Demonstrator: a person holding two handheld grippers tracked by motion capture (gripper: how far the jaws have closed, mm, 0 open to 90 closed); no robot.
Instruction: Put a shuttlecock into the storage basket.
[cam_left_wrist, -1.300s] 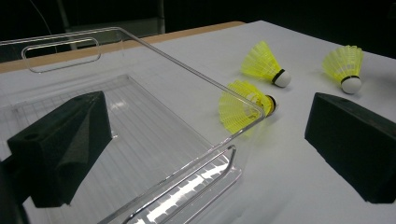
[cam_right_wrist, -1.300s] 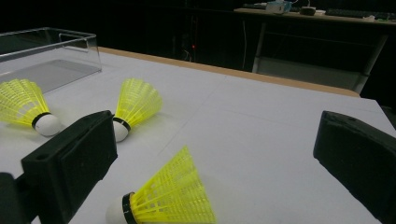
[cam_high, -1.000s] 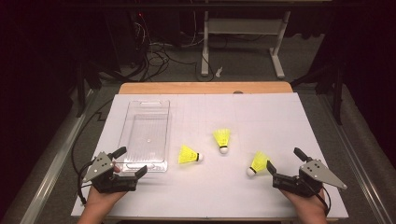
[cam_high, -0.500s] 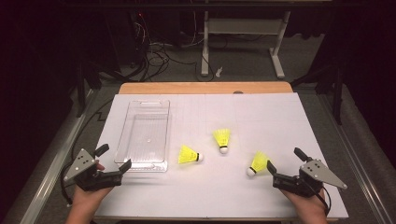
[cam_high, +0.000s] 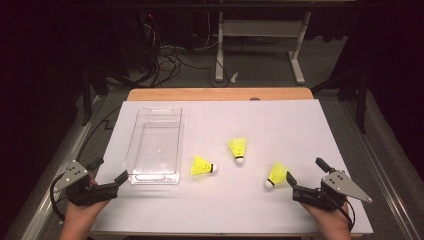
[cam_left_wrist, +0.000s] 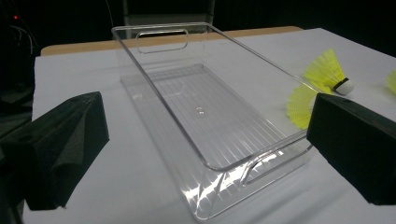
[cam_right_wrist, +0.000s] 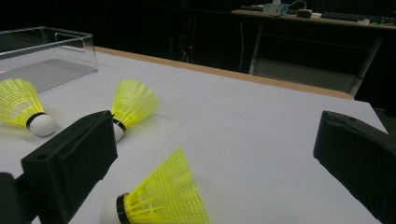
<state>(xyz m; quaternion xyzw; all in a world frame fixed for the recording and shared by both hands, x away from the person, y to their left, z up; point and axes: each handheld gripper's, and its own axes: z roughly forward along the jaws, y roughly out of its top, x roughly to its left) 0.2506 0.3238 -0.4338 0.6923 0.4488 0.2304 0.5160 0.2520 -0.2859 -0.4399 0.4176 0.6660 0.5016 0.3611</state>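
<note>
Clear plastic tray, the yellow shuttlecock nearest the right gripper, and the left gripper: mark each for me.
Clear plastic tray (cam_high: 135, 145): high view, left rim.
Yellow shuttlecock nearest the right gripper (cam_high: 276, 173): high view, yellow skirt.
Left gripper (cam_high: 107, 176): high view, midway between its open fingertips.

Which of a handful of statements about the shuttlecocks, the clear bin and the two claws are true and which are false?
1. Three yellow shuttlecocks lie on the white table: the left one, the middle one and the right one. True.
2. The clear bin holds one shuttlecock. False: it is empty.
3. The right claw is shut on a shuttlecock. False: its jaws stand open, and the right one lies just ahead of them.
4. The left claw is open near the bin's near end. True.
5. The bin stands to the right of all the shuttlecocks. False: it stands to their left.
</note>
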